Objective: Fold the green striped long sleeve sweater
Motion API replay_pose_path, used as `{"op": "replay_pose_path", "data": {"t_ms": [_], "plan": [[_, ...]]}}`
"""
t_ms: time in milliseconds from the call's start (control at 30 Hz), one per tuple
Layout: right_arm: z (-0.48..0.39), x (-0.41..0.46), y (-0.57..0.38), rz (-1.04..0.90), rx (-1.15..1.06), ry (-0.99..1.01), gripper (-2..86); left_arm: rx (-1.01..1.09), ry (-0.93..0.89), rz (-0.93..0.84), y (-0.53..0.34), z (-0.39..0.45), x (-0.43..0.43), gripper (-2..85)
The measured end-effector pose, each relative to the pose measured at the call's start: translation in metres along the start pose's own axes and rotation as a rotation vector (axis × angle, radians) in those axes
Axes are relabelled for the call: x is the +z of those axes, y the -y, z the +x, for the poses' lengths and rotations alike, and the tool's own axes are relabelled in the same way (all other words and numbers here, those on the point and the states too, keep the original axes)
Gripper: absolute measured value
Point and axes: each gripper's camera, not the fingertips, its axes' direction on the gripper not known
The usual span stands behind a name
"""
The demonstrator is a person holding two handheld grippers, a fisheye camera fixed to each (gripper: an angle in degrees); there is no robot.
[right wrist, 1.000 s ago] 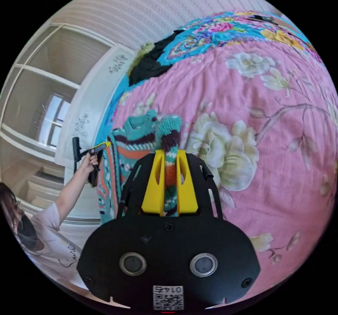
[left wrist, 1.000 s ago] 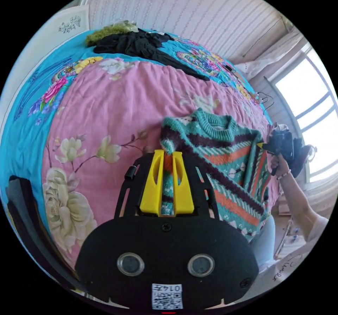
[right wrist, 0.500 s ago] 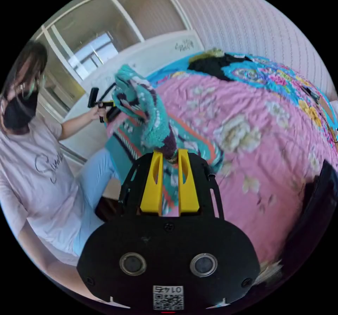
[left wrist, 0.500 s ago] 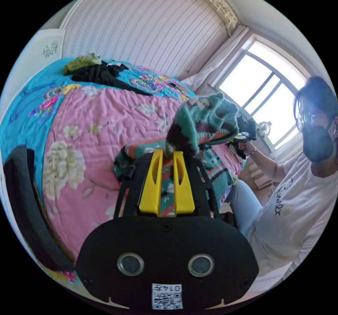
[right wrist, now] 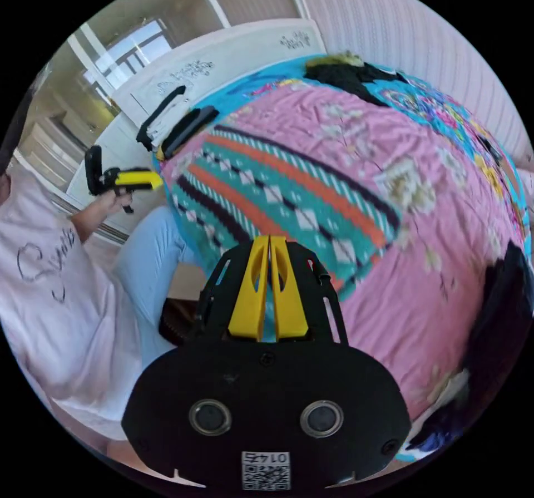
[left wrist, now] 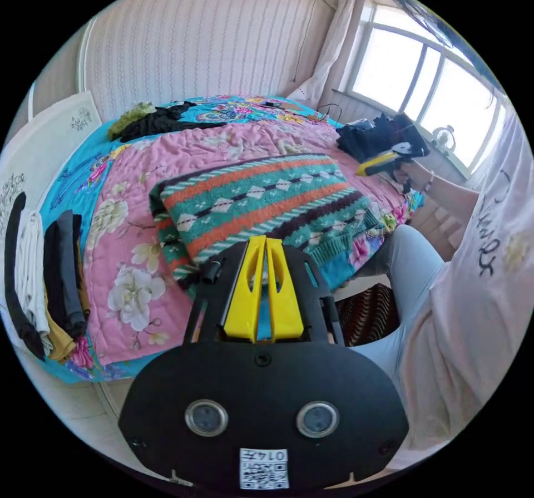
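**Sweater folded flat on bed, both grippers empty and clear**

Sweater (left wrist: 261, 197): lies folded in a compact rectangle on the pink floral quilt (left wrist: 133, 253), near the bed corner closest to the person. Back panel up, stripes in green, orange and dark brown. No sleeve shows loose; the ribbed hem reaches the quilt's near edge. In the right gripper view the sweater (right wrist: 289, 186) has the same flat shape and its stripes run diagonally across the frame.

Left gripper (left wrist: 266, 242): yellow jaws pressed together at the tips, nothing between them. Held above and just short of the sweater's near long edge, pointing toward it.

Right gripper (right wrist: 270, 242): jaws likewise closed and empty, aimed at the sweater's near edge. In the left gripper view it (left wrist: 381, 163) hovers off the sweater's far short end, apart from the cloth.

Key relation: the long axis of the folded sweater runs across the line of both jaws, along the stripes. Each gripper sits toward 1 short end, left gripper (right wrist: 139, 178) at 1, right at the other, so neither is clearly nearer. Judgement: any further fold would bring 1 short end over the other.

Surroundings: dark garments (left wrist: 161, 122) heaped at the far side of the bed; a stack of folded clothes (left wrist: 44, 286) at the quilt's edge.

Progress, judged: fold looks complete or nearly so.
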Motion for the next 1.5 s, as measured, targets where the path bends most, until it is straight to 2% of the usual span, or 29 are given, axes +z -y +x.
{"op": "replay_pose_path", "data": {"t_ms": [67,133,200,233,267,300,333,367,533,600,667,733,767,833,967,1167,1300,1500], "plan": [[-0.023,0.035,0.057,0.050,-0.041,0.047,-0.4,0.041,-0.014,0.039,0.010,0.050,0.040,-1.0],[-0.040,0.066,0.097,0.027,-0.049,-0.023,-0.4,0.055,-0.028,0.086,0.017,0.083,0.064,-1.0],[-0.047,0.117,0.129,-0.147,-0.044,-0.133,-0.5,0.087,0.030,0.065,0.022,0.109,0.091,-1.0],[-0.042,0.167,0.141,-0.334,0.004,-0.155,-0.6,0.125,0.081,-0.015,0.019,0.123,0.119,-1.0],[-0.038,0.195,0.145,-0.361,0.045,-0.162,-0.8,0.190,0.062,-0.195,0.011,0.135,0.161,-1.0],[-0.037,0.198,0.146,-0.342,0.058,-0.159,-0.8,0.183,0.084,-0.234,0.006,0.139,0.177,-1.0],[-0.036,0.205,0.152,-0.389,0.043,-0.143,-0.9,0.257,0.153,-0.137,-0.006,0.153,0.180,-1.0],[-0.033,0.212,0.155,-0.434,0.027,-0.111,-0.9,0.345,0.197,-0.145,-0.013,0.166,0.187,-1.0],[-0.033,0.219,0.152,-0.456,-0.030,-0.034,-1.0,0.292,0.141,-0.121,-0.030,0.171,0.200,-1.0],[-0.043,0.209,0.155,-0.479,-0.106,-0.055,-1.0,0.268,0.103,-0.112,-0.035,0.170,0.198,-1.0],[-0.052,0.191,0.163,-0.385,-0.131,-0.139,-1.0,0.204,0.055,-0.171,-0.041,0.173,0.196,-1.0],[-0.053,0.201,0.170,-0.379,-0.132,-0.162,-1.0,0.166,0.044,-0.190,-0.049,0.175,0.200,-1.0],[-0.052,0.227,0.171,-0.470,-0.147,-0.167,-1.0,0.158,0.050,-0.182,-0.056,0.178,0.206,-1.0],[-0.049,0.256,0.173,-0.508,-0.133,-0.186,-1.0,0.163,0.063,-0.160,-0.067,0.183,0.217,-0.9],[-0.039,0.265,0.187,-0.661,-0.159,-0.126,-1.0,0.129,0.040,-0.130,-0.078,0.188,0.232,-0.8],[-0.029,0.259,0.188,-0.741,-0.150,-0.104,-1.0,0.153,0.030,-0.115,-0.094,0.201,0.243,-0.9],[-0.026,0.246,0.184,-0.748,-0.150,-0.140,-1.0,0.181,0.047,-0.124,-0.102,0.214,0.251,-1.0],[-0.018,0.202,0.165,-0.632,-0.124,-0.237,-1.0,0.180,0.031,-0.170,-0.105,0.226,0.262,-0.9]]}}
